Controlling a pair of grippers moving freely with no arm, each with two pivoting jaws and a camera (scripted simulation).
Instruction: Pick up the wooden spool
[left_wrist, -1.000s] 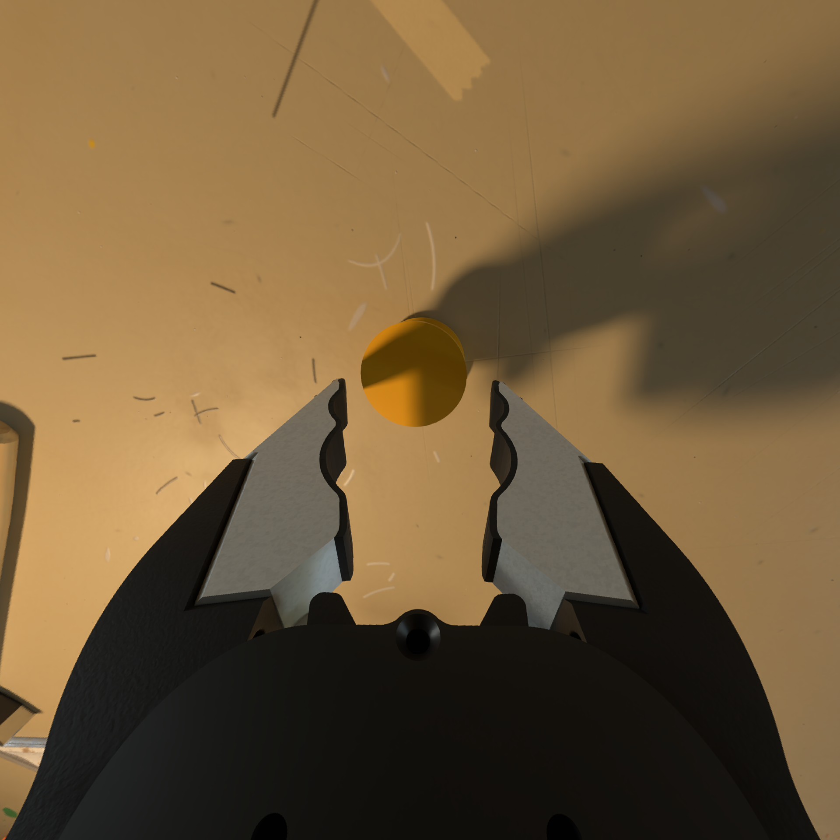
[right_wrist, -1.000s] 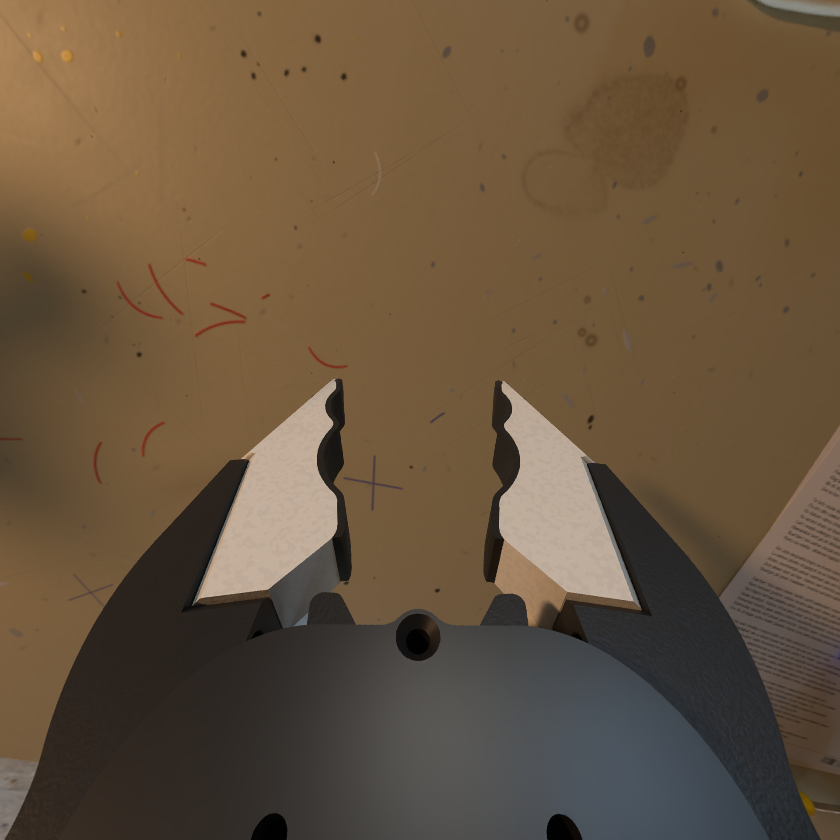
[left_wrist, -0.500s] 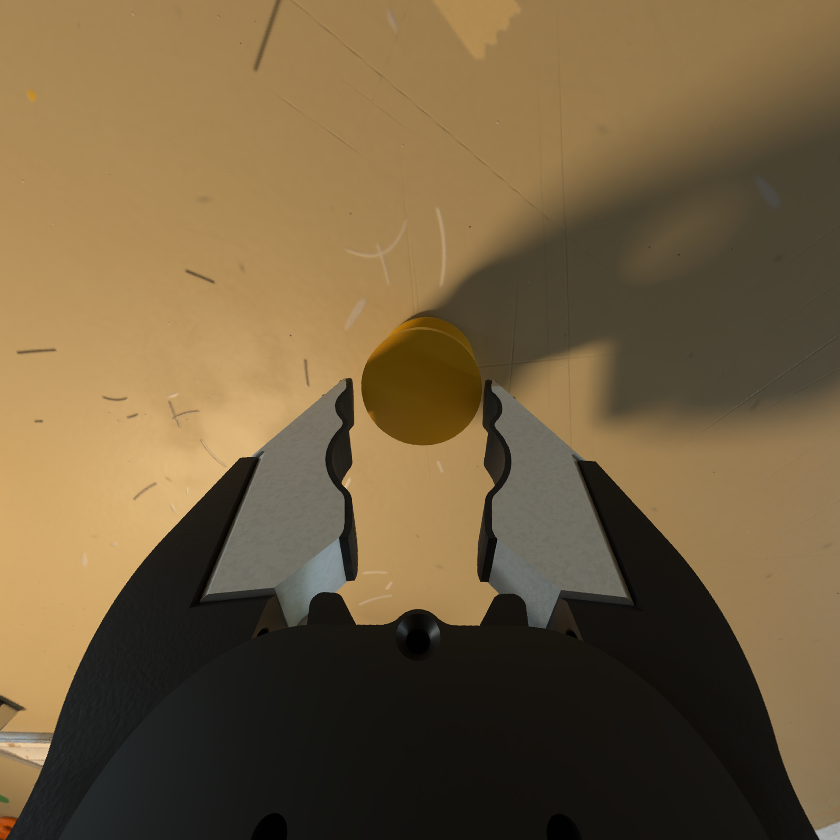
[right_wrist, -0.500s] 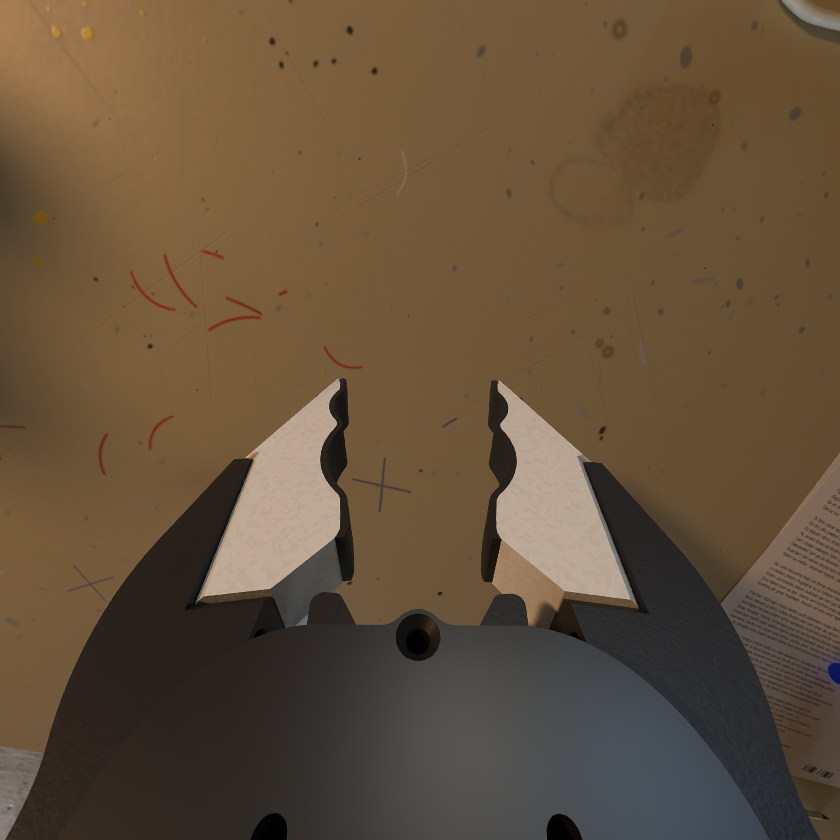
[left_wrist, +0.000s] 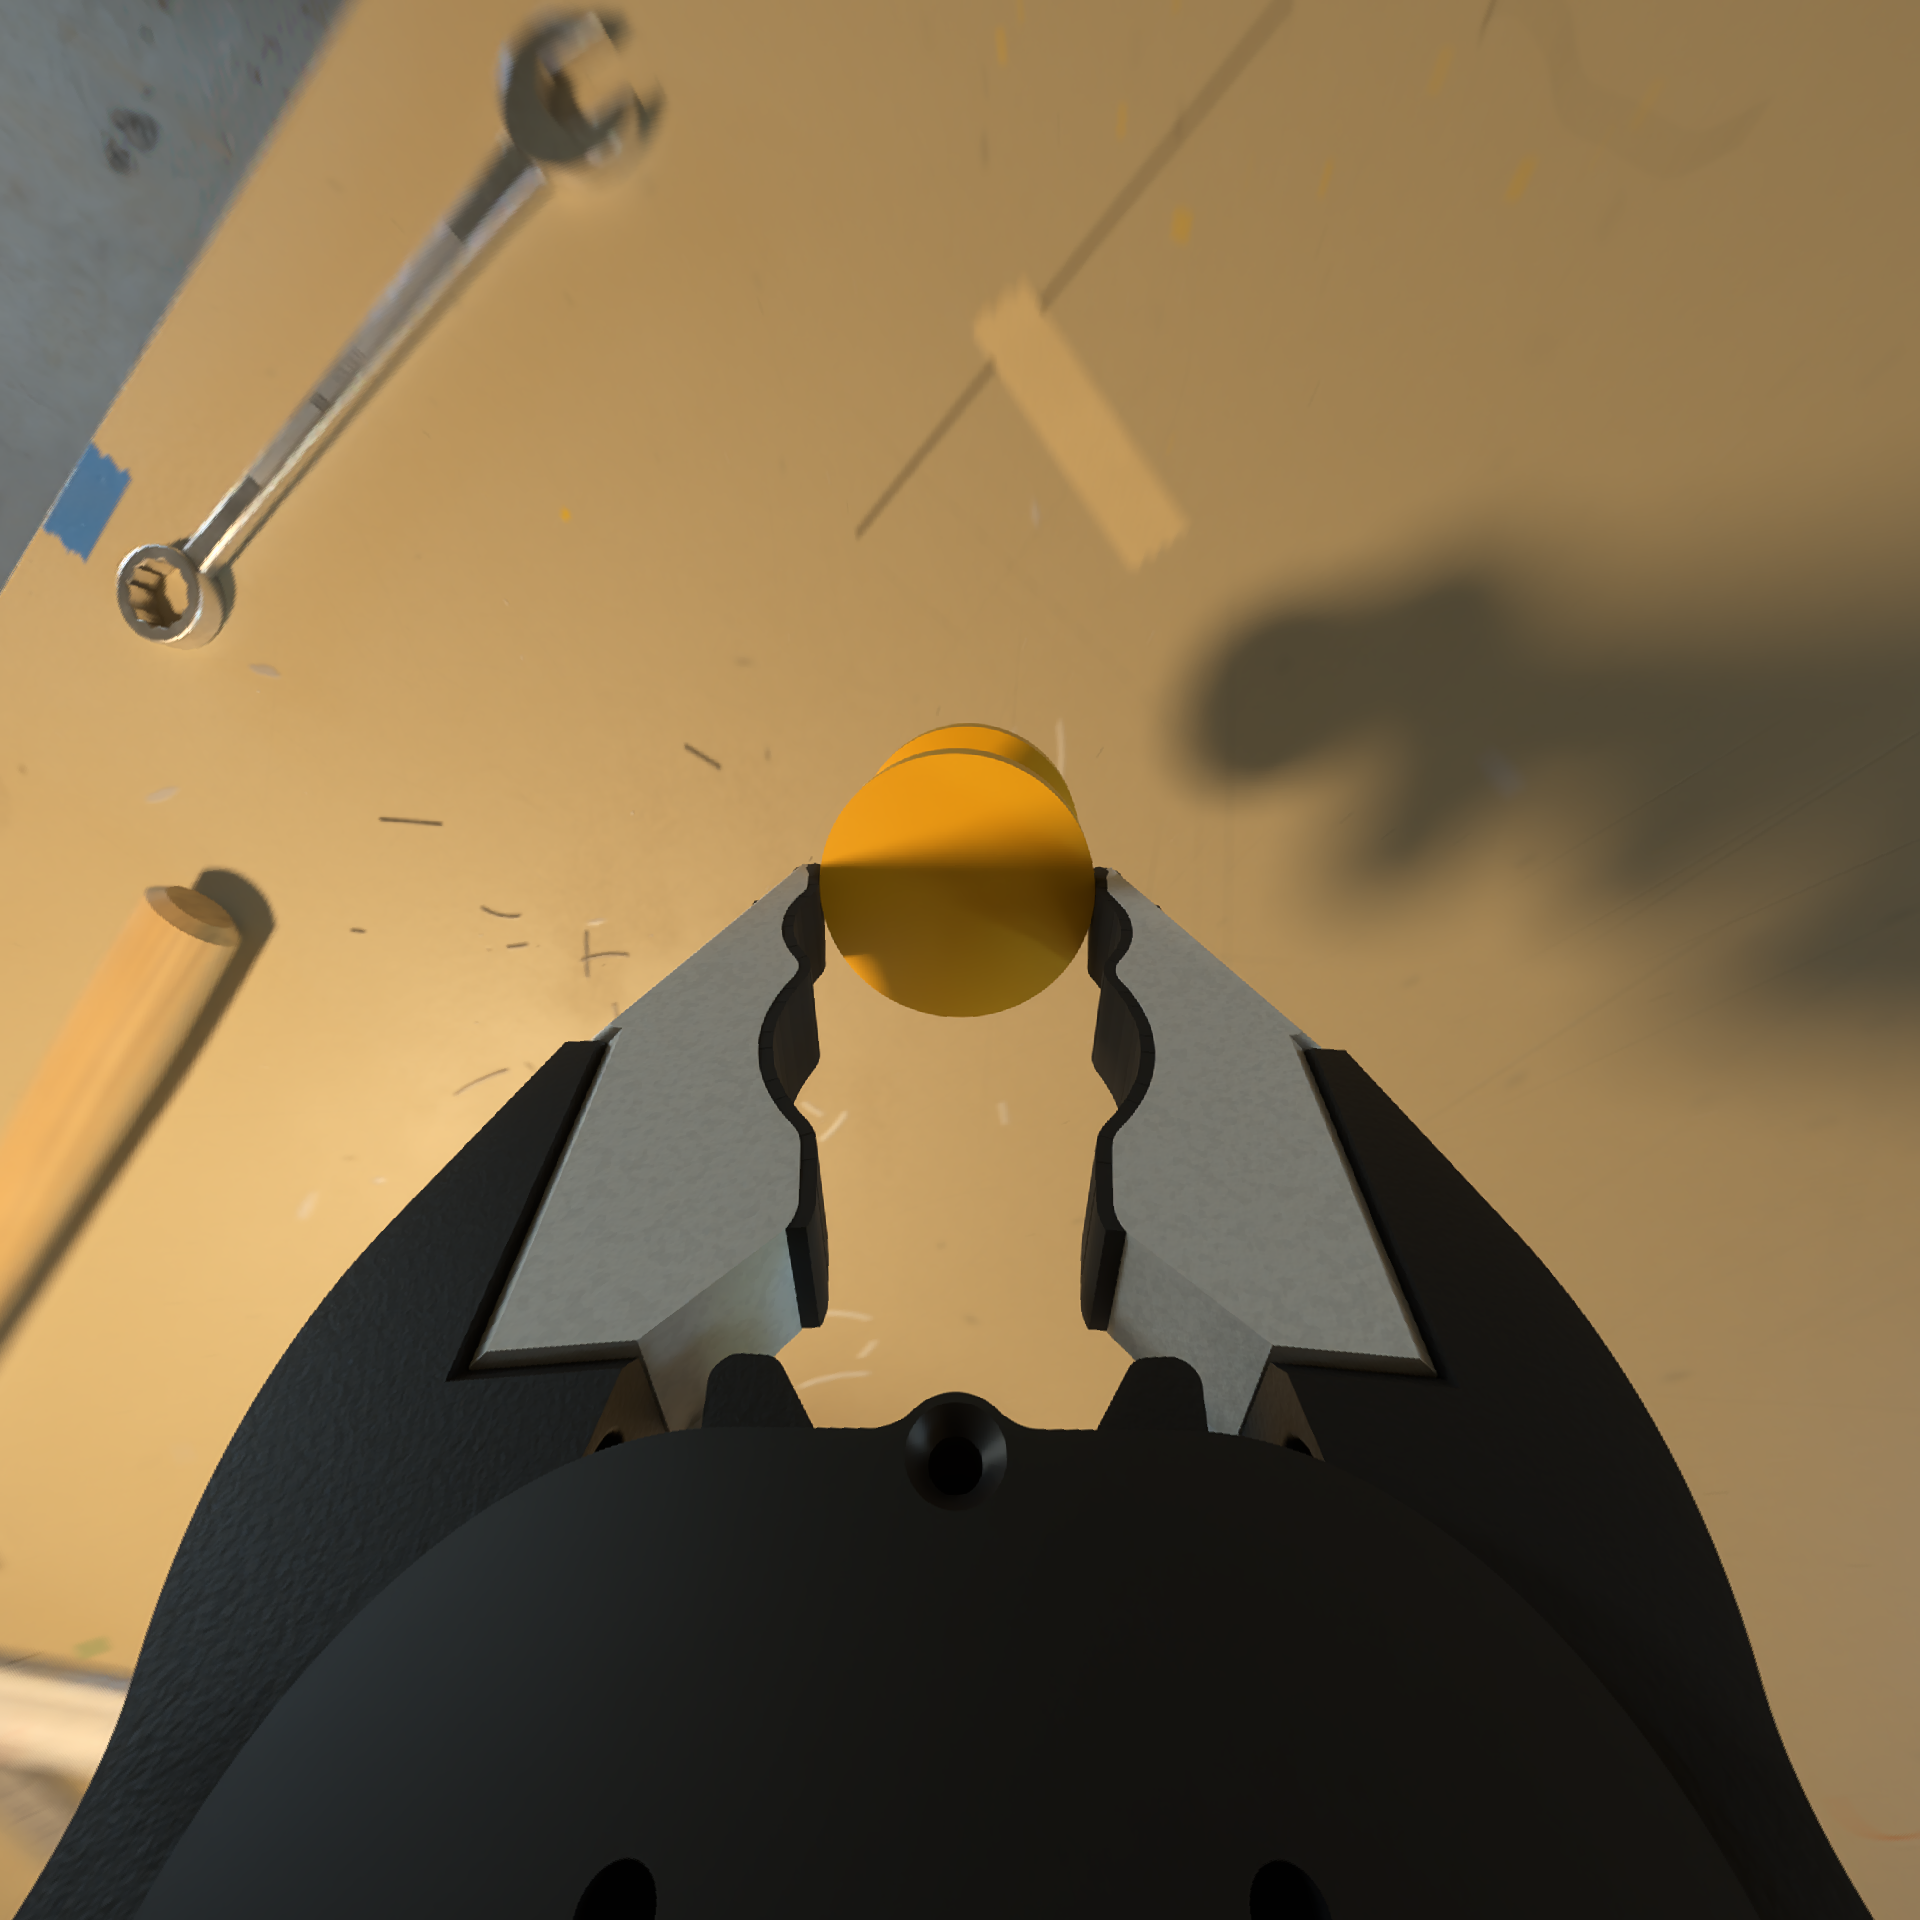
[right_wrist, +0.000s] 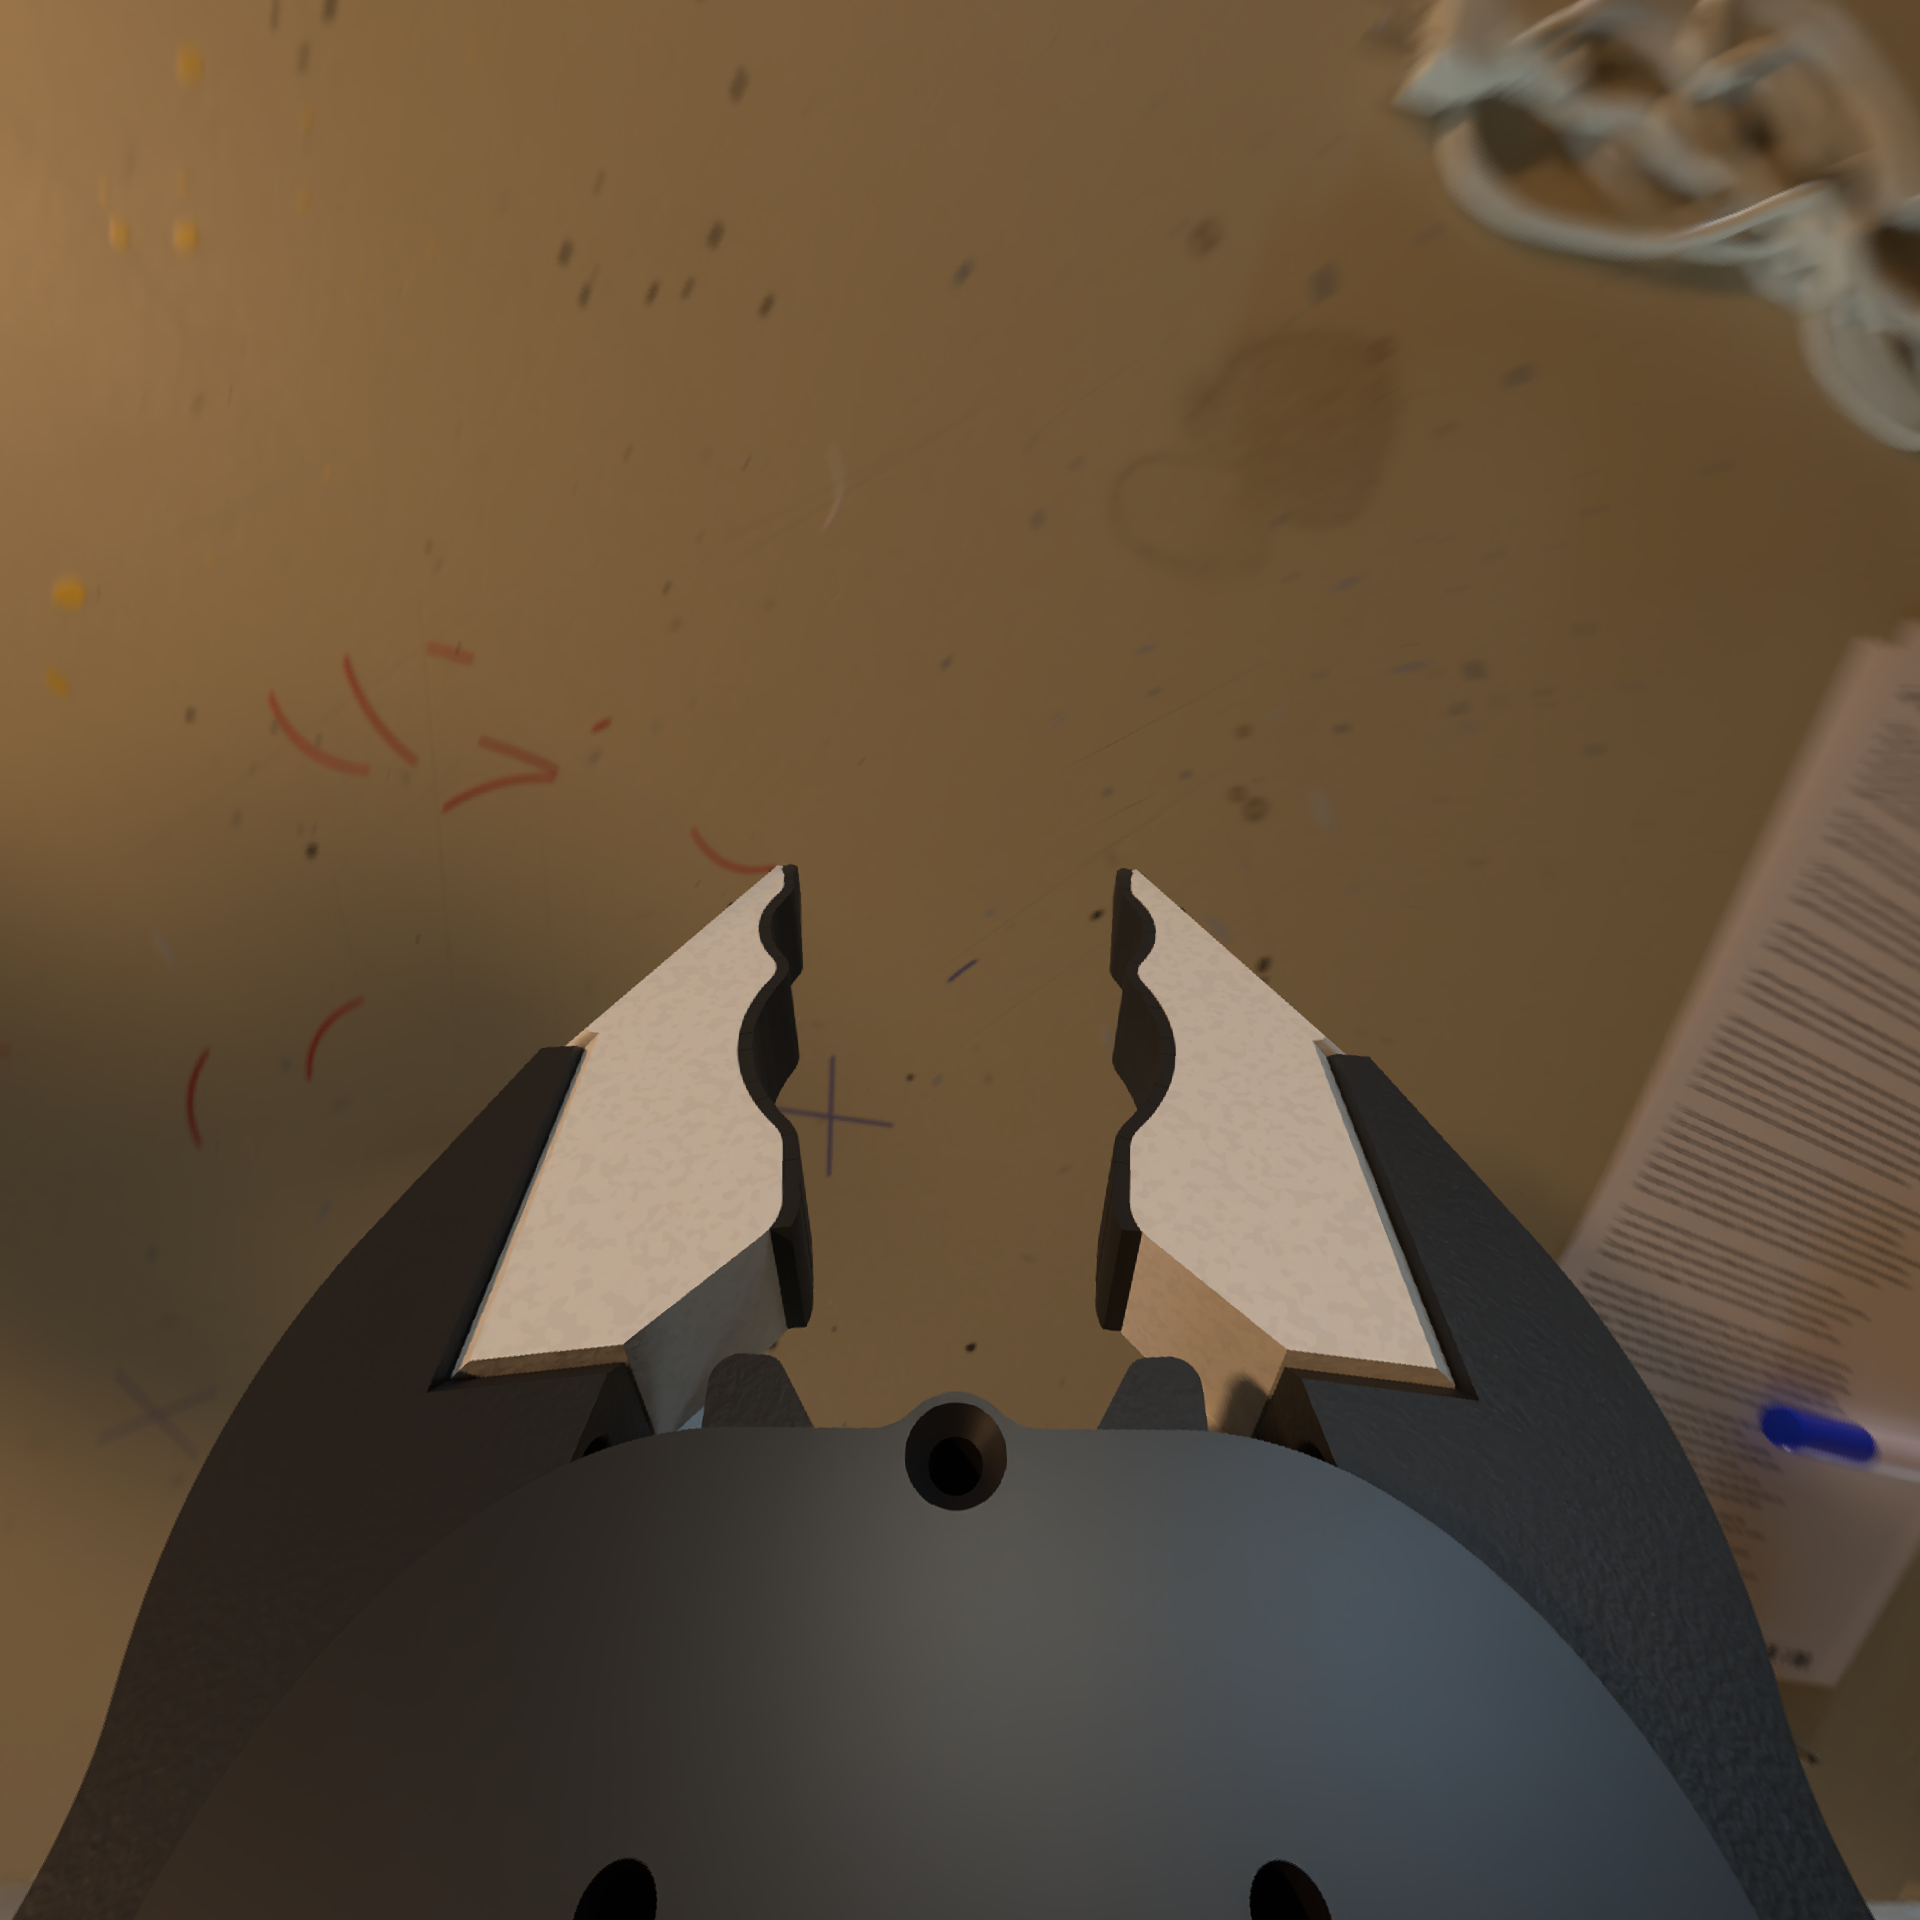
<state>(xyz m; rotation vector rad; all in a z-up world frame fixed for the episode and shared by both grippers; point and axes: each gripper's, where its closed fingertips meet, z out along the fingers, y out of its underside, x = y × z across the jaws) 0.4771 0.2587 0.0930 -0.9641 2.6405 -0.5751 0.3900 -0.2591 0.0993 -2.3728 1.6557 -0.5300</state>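
The wooden spool (left_wrist: 956, 873) is orange-yellow and round, seen end-on in the left wrist view. My left gripper (left_wrist: 954, 883) is shut on it, both fingertips pressed against its sides, and it hangs well above the tan worktop (left_wrist: 1351, 312). My right gripper (right_wrist: 956, 883) is open and empty above the worktop (right_wrist: 935, 416). The spool does not show in the right wrist view.
In the left wrist view a steel spanner (left_wrist: 353, 343) lies far left, a wooden dowel (left_wrist: 104, 1081) at the left edge, a strip of tape (left_wrist: 1081, 426) beyond the spool. In the right wrist view, a printed sheet (right_wrist: 1787, 1091) with a blue pen (right_wrist: 1818, 1439) lies right, a tangled pale cord (right_wrist: 1704, 177) top right.
My left gripper has closed on the spool and risen with it; the worktop looks farther off, with spanner and dowel in view. My right gripper has risen too, still open.
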